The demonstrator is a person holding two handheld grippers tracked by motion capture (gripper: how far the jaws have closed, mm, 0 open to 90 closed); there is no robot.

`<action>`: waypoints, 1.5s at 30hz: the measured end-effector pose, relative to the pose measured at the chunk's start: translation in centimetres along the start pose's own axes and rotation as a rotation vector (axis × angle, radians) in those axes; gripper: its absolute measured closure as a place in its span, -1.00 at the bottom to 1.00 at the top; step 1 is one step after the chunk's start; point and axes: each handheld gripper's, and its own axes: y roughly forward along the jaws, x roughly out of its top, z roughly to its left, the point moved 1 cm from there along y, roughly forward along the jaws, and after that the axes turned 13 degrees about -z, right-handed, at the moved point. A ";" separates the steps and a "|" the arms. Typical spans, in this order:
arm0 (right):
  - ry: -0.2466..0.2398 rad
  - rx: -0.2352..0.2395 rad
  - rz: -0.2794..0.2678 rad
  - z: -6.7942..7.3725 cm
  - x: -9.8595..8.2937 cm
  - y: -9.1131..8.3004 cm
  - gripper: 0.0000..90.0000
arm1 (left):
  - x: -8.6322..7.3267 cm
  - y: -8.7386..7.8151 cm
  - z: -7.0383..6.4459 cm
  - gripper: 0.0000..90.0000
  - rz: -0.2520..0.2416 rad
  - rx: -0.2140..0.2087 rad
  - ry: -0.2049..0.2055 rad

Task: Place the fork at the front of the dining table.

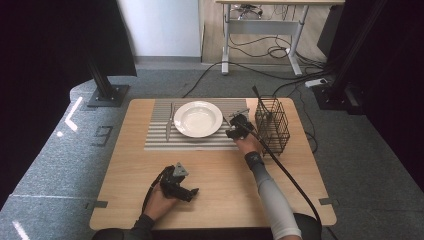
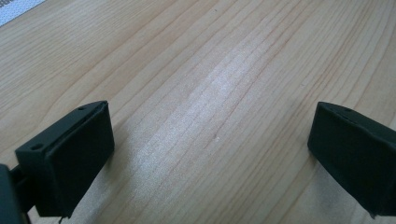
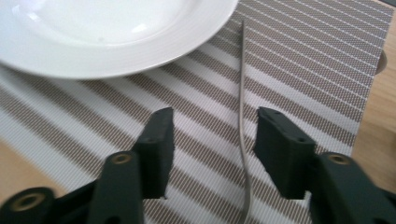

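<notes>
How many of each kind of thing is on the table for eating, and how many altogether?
Plate: 1
Striped placemat: 1
Knife, left of the plate: 1
Thin metal utensil handle, right of the plate between the right gripper's jaws (which kind of utensil is hidden): 1
Black wire caddy: 1
Total: 5

Left tongs [image 1: 192, 192] low near the body, jaws spread wide, right tongs [image 1: 233, 131] reached forward on an outstretched forearm, jaws parted
</notes>
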 end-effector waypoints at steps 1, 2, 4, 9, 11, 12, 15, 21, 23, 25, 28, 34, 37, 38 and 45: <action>0.000 0.014 0.004 0.2 -0.1 -0.3 -0.08 | 0.0 0.0 0.0 -1.00 0.001 0.000 0.000; -0.005 0.028 0.009 0.4 -0.2 -0.7 -0.12 | 0.0 0.0 0.0 -1.00 0.001 0.000 0.000; -0.028 0.027 0.001 0.8 -0.5 -1.3 -0.20 | 0.0 0.0 0.0 -1.00 0.001 -0.001 -0.001; -0.031 0.065 -0.012 1.8 -1.9 -2.3 -0.23 | 0.0 0.0 0.0 -1.00 0.000 -0.001 -0.002; -0.026 0.082 -0.008 1.9 -2.4 -2.3 -0.23 | 0.0 0.0 0.0 -1.00 -0.001 0.000 -0.003; -0.027 0.083 -0.003 1.9 -2.8 -2.2 -0.23 | 0.0 0.0 0.0 -1.00 0.001 -0.001 -0.001; -0.021 0.082 0.012 1.7 -3.4 -2.0 -0.23 | 0.0 0.0 0.0 -1.00 0.001 -0.001 -0.001; -0.008 0.050 0.005 0.9 -3.8 -2.1 -0.25 | 0.0 0.0 0.0 -1.00 0.001 -0.001 -0.001; -0.011 0.040 0.012 0.8 -3.8 -2.1 -0.26 | 0.0 0.0 0.0 -1.00 0.001 -0.001 -0.001; -0.012 0.027 0.012 0.7 -3.8 -2.3 -0.28 | 0.0 0.0 0.0 -1.00 0.001 0.000 -0.001; -0.028 0.002 0.002 0.7 -3.7 -2.7 -0.35 | 0.0 0.0 0.0 -1.00 0.001 0.000 -0.002; -0.047 -0.094 0.027 0.3 -3.9 -3.1 -0.58 | 0.0 0.0 0.0 -1.00 0.001 0.000 -0.002; -0.053 -0.115 0.044 0.1 -4.0 -2.8 -0.58 | 0.0 0.0 0.0 -1.00 0.001 0.000 -0.002; -0.063 -0.126 0.043 0.1 -4.0 -2.7 -0.57 | 0.0 0.0 0.0 -1.00 0.001 0.000 -0.002; -0.079 -0.143 0.070 0.2 -4.3 -2.1 -0.54 | 0.0 0.0 0.0 -1.00 0.001 0.000 -0.002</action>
